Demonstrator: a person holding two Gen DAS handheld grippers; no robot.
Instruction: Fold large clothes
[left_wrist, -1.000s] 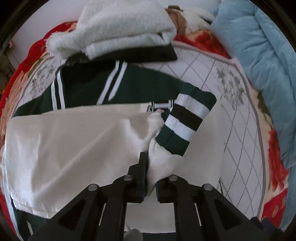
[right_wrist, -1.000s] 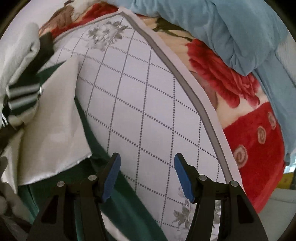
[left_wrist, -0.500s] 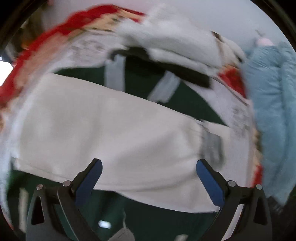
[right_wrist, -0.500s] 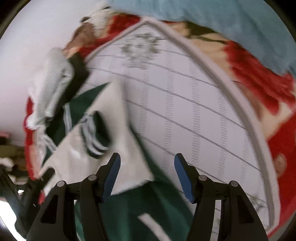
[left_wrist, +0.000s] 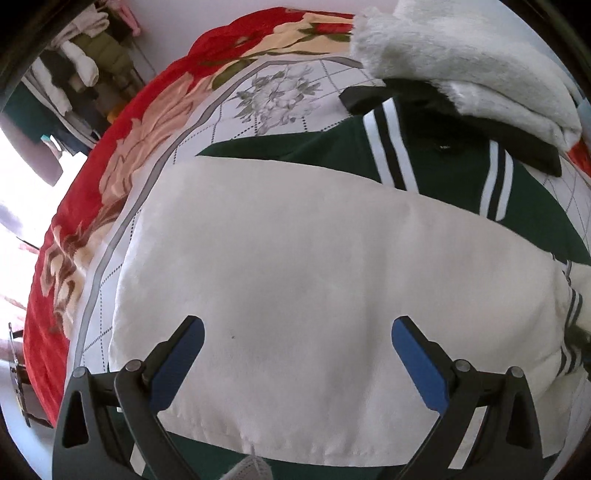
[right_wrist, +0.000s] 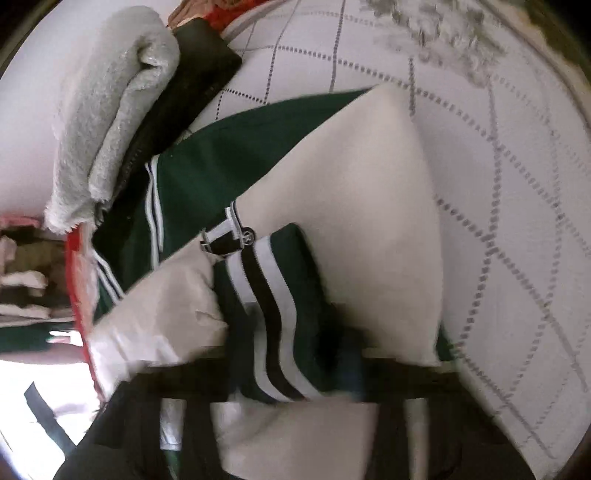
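A dark green jacket (left_wrist: 436, 162) with white stripes and white sleeves lies on the bed. One white sleeve (left_wrist: 314, 266) is folded across its body. My left gripper (left_wrist: 297, 354) is open and empty just above that sleeve. In the right wrist view the striped green cuff (right_wrist: 273, 295) lies on the second white sleeve (right_wrist: 354, 206). My right gripper (right_wrist: 295, 384) is motion-blurred at the cuff; I cannot tell whether its jaws are open or shut.
A folded white fleece garment (left_wrist: 469, 62) on a black one (left_wrist: 517, 147) lies at the jacket's collar; both also show in the right wrist view (right_wrist: 103, 122). The bed has a white quilted cover (right_wrist: 517, 184) and a red floral blanket (left_wrist: 122, 155).
My left gripper let go of the white sleeve and cuff, opened wide, and swung left over the folded sleeve. My right gripper moved left from the bare quilt to the striped cuff.
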